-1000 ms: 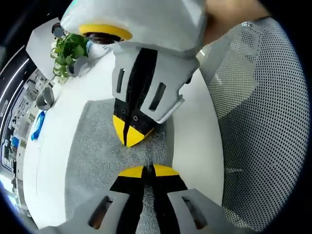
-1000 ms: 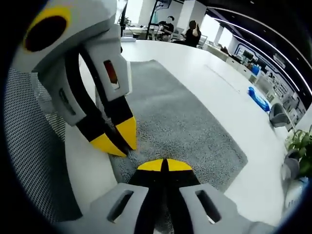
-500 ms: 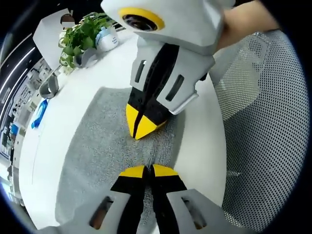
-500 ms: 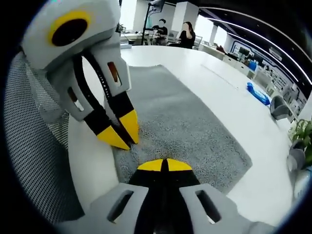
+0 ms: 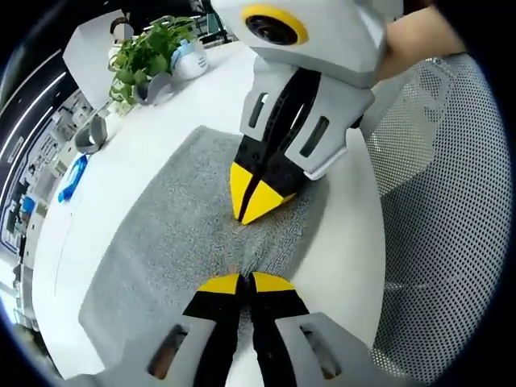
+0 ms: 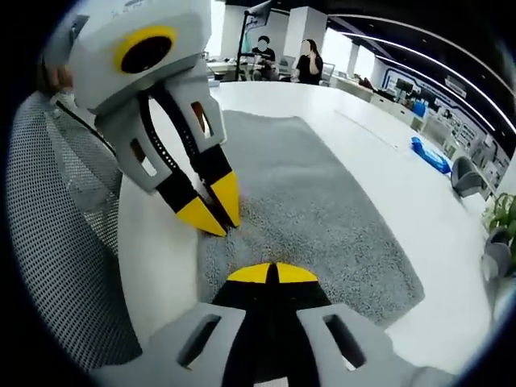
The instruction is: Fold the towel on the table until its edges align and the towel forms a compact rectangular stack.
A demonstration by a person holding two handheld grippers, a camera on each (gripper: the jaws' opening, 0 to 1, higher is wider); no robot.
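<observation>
The grey, nubbly rectangular towel (image 5: 177, 234) lies spread flat on the white table (image 5: 105, 169), its near edge along the table's side next to the black mesh chair back (image 5: 451, 210). Both tools are clenched on that near edge: the left gripper (image 5: 239, 282) has its yellow-tipped jaws pressed together with towel pile between them, and the right gripper (image 6: 270, 273) likewise pinches the hem just beside it. In the right gripper view the left gripper (image 6: 214, 214) bites the towel (image 6: 314, 210) close to the table's chair-side rim.

The two pinch points sit near each other, so my judgement is that lifting from here could let the far corners sag and the fold land skewed. A shallow bite could also slip free mid-fold. Beyond the towel's far end stand a green potted plant (image 5: 145, 56) and a blue object (image 5: 72, 177).
</observation>
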